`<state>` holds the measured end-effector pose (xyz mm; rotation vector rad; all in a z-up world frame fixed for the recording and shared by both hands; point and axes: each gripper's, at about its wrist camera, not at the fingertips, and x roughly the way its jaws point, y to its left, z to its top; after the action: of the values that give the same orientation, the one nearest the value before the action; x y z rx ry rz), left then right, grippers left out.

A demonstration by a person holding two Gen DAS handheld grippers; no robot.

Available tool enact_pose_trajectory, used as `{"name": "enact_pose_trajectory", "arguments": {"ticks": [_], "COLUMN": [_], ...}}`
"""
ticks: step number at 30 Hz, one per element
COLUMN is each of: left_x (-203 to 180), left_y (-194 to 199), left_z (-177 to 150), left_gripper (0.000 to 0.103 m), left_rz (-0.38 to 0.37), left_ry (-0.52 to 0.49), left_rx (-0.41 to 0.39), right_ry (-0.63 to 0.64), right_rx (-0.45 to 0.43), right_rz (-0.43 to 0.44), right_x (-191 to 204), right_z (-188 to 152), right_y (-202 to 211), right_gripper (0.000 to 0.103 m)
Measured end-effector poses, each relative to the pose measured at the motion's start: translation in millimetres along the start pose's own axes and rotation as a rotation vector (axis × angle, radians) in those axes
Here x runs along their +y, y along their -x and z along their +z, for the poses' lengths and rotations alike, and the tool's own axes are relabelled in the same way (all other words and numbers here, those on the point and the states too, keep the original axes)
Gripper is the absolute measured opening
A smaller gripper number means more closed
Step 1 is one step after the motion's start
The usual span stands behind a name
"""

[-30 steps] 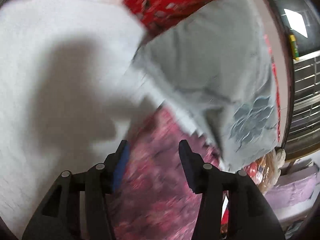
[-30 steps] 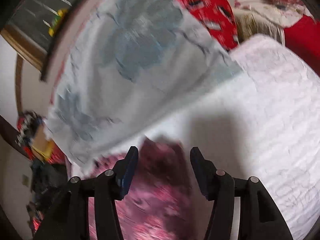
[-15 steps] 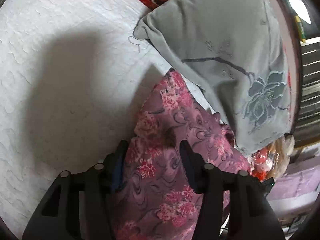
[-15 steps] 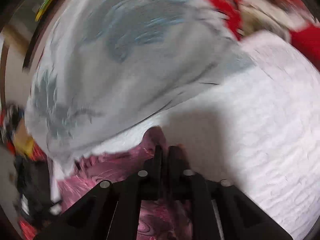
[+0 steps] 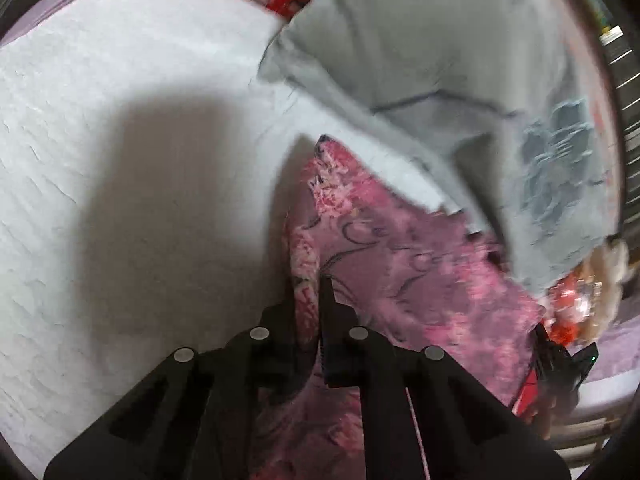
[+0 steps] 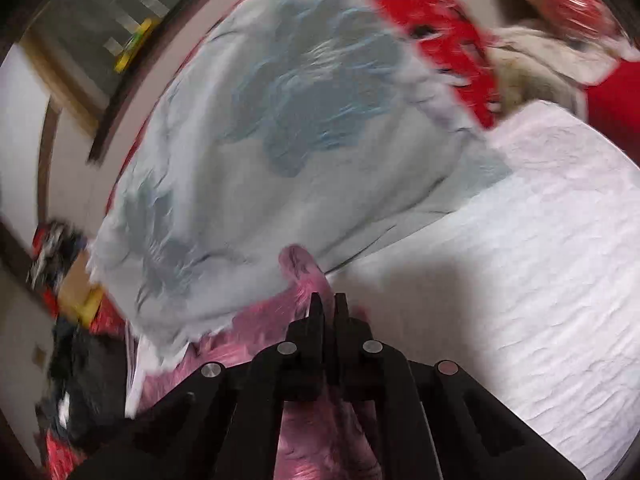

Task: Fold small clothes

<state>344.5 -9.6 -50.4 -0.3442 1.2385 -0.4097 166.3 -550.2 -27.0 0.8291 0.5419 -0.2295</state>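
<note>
My left claw (image 5: 307, 300) and right claw (image 6: 329, 307) each pinch an edge of the pink flowered cloth (image 5: 400, 264), which lies on the white quilt (image 5: 120, 160) just below the grey pillow (image 5: 460, 60). Only the right view shows the red cloth (image 6: 432, 28) beyond the pillow clearly

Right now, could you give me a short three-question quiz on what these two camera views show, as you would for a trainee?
1. True or false: the left gripper is shut on the pink floral garment.
2. Which lies just beyond the garment in both views? A) a grey cushion with a blue flower B) a wicker basket C) a folded towel
3. Fill in: the right gripper has its fingers closed on the ____ garment.

Key: 1 true; 2 A, the grey cushion; 3 pink floral.
</note>
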Motion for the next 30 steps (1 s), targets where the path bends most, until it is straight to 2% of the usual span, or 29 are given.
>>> {"name": "enact_pose_trajectory", "arguments": {"ticks": [2,3,4,7,9,10,12,13,14,15,18,20,21,22,24,26,28,30], "left_x": [-1.0,0.1,1.7,1.6,-1.7,-3.4,-9.2,-11.7,-12.6,-13.2,-13.4,-9.4,-7.5,-5.7,-3.3,0.1,4.7,7.8], "left_y": [4.6,9.7,17.8,48.2,57.7,59.4,50.7,42.0,35.8,37.9,38.6,44.0,49.5,60.0,77.5,92.0,94.8,81.1], "left_z": [1.2,1.0,-0.6,-19.7,-38.7,-54.2,-72.4,-78.4,-83.4,-86.3,-83.7,-79.1,-79.1,-81.8,-95.5,-111.8,-126.2,-135.5], "left_gripper": [0.007,0.007,0.007,0.009,0.017,0.021,0.023,0.023,0.023,0.022,0.022,0.022,0.022,0.022,0.023,0.03,0.044,0.044], "left_rz": [0.001,-0.016,-0.039,-0.065,-0.082,-0.083,-0.048,-0.016,0.018,0.042,0.068,0.062,0.049,0.022,0.005,-0.026,-0.041,-0.014], "left_ry": [0.009,0.02,0.025,-0.017,-0.047,-0.062,-0.101,-0.119,-0.133,-0.152,-0.152,-0.101,-0.078,-0.069,-0.085,-0.09,-0.068,-0.056], "left_rx": [-0.005,-0.002,-0.006,-0.059,-0.08,-0.087,-0.071,-0.048,-0.037,-0.065,-0.063,-0.034,-0.025,-0.026,-0.048,-0.068,-0.078,-0.043], "right_ry": [-0.052,-0.047,-0.032,-0.04,-0.027,-0.013,0.013,0.029,0.055,0.087,0.112,0.112,0.112,0.12,0.104,0.064,0.06,0.053], "right_rx": [0.131,0.169,0.157,0.098,0.105,0.112,0.144,0.176,0.217,0.237,0.118,0.167,0.238,0.256,0.198,0.176,0.16,0.212], "right_rz": [-0.123,-0.184,-0.18,-0.058,0.007,0.011,0.003,-0.001,-0.025,-0.034,-0.013,-0.072,-0.13,-0.163,-0.098,-0.052,-0.08,-0.095], "right_x": [-24.7,-29.6,-30.7,-28.2,-27.9,-28.3,-28.7,-30.5,-28.6,-23.4,-11.9,-16.6,-20.1,-20.7,-18.6,-26.6,-35.5,-48.1], "right_z": [-4.9,-9.7,-14.2,-22.6,-30.8,-37.3,-54.1,-63.9,-73.0,-78.3,-75.5,-73.9,-76.7,-79.4,-80.6,-86.9,-100.0,-119.6], "right_y": [-22.9,-29.2,-23.3,9.7,25.9,32.1,35.7,33.1,28.8,27.6,53.0,44.8,35.2,36.2,62.9,87.5,103.0,104.3], "right_gripper": [0.001,0.0,0.005,0.011,0.03,0.045,0.047,0.04,0.007,0.008,0.007,0.009,0.01,0.014,0.018,0.045,0.051,0.049]}}
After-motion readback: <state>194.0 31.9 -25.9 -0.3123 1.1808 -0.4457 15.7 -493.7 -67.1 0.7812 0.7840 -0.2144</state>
